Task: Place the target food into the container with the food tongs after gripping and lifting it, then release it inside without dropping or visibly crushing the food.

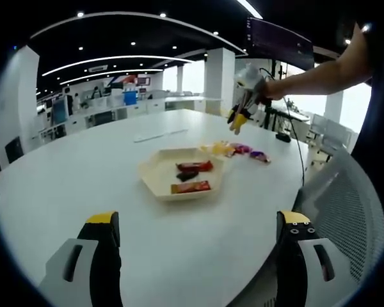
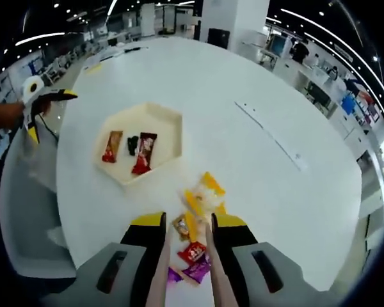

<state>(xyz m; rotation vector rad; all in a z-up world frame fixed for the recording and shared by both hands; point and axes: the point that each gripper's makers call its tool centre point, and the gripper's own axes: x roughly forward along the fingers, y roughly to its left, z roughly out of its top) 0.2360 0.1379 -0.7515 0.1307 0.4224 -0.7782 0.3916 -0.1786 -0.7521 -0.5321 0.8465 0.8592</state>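
Right gripper [image 2: 187, 231] clamped on a pair of food tongs [image 2: 184, 272], jaws pulled in narrow around the handles, hanging right over the loose snack pile [image 2: 195, 220] of yellow, red and purple wrappers on the white table [image 2: 243, 173]. Further out, hexagonal cream tray [image 2: 163, 118] holding three packets [image 2: 129, 148] already. Left gripper [image 1: 198, 224] spread wide, gripping nothing, low over the table's near edge and well apart from the tray. Mesh chair [image 1: 345, 198] beside it.
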